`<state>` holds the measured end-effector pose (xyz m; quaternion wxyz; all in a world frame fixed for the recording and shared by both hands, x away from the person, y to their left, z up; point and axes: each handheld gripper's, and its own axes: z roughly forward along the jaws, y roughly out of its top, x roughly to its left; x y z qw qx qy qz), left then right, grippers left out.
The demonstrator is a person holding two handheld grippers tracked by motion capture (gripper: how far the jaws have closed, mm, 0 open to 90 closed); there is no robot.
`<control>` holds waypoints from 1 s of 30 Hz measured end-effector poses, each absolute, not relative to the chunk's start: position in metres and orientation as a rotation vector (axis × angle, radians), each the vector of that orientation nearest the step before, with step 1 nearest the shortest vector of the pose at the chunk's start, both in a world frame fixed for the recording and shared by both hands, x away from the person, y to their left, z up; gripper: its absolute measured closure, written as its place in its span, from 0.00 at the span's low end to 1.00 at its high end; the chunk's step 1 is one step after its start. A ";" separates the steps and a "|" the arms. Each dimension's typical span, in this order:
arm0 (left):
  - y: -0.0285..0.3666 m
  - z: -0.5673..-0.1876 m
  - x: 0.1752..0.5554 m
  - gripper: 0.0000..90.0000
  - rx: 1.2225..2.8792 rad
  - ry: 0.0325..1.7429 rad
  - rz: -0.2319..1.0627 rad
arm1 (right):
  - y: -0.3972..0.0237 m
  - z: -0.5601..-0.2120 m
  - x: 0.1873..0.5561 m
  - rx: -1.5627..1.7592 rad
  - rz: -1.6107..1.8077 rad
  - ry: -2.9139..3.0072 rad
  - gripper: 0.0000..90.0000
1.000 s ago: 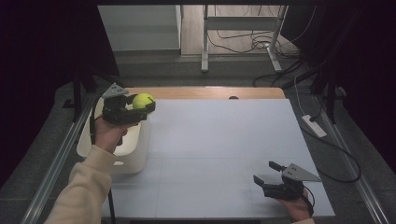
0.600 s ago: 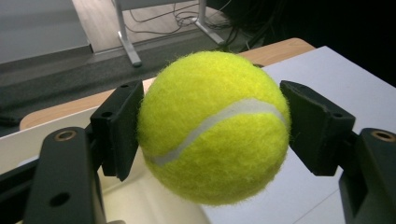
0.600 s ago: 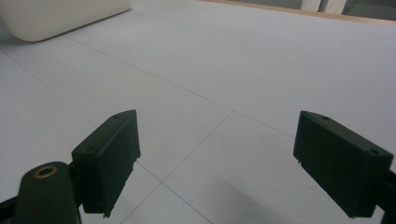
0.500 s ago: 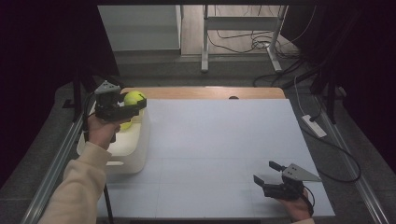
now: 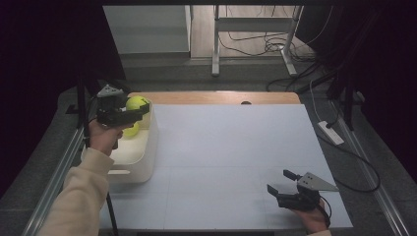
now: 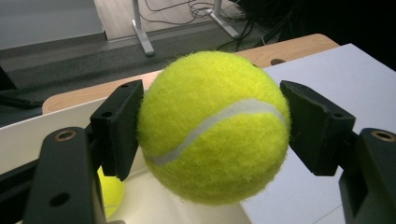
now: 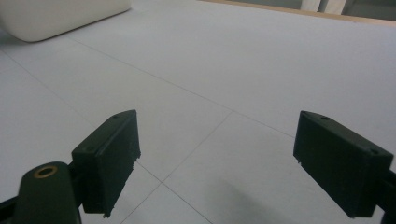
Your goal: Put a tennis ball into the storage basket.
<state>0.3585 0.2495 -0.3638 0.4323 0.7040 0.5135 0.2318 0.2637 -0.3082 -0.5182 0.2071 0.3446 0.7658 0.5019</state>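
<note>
Now the tennis ball (image 5: pixel 136 103) sits clamped between the pads of my left tool (image 5: pixel 129 111), and it has come back toward the left edge of the tabletop (image 5: pixel 236 147): a second ago I had it out over the white surface beside the bin, half a second ago it was crossing the rim, and at this moment it hangs over the far end of the white bin (image 5: pixel 147 147), not yet inside. In the left gripper view the ball (image 6: pixel 212 128) bulges between both pads, which press its felt on either side, so the grip looks firm to me. Below it I can see a second ball (image 5: pixel 131 130) already lying in the bin, partly hidden under my hand (image 5: pixel 103 137).

To my mind that shift means the carry is nearly done; what remains is to lower a little and let go, and I would watch that the ball drops beside the one already there and does not bounce off it and over the wall.

My right tool (image 5: pixel 285 189) has stayed where it was near the front right corner of the tabletop, jaws spread wide with nothing between them; the right gripper view shows bare white surface beyond them.
</note>
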 end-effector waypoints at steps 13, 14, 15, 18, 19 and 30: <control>0.261 -0.370 0.363 0.30 1.774 1.339 0.568 | -0.308 -0.518 0.264 0.961 1.395 2.132 0.16; 0.262 -0.372 0.364 0.30 1.779 1.346 0.564 | -0.308 -0.518 0.264 0.960 1.396 2.133 0.16; 0.262 -0.373 0.365 0.30 1.784 1.352 0.561 | -0.308 -0.518 0.264 0.960 1.395 2.134 0.16; 0.265 -0.376 0.369 0.30 1.793 1.374 0.548 | -0.308 -0.518 0.264 0.962 1.395 2.133 0.16; 0.265 -0.377 0.369 0.30 1.796 1.377 0.546 | -0.308 -0.518 0.264 0.962 1.394 2.132 0.16; 0.266 -0.386 0.379 0.30 1.861 1.425 0.525 | -0.308 -0.519 0.264 0.961 1.396 2.135 0.16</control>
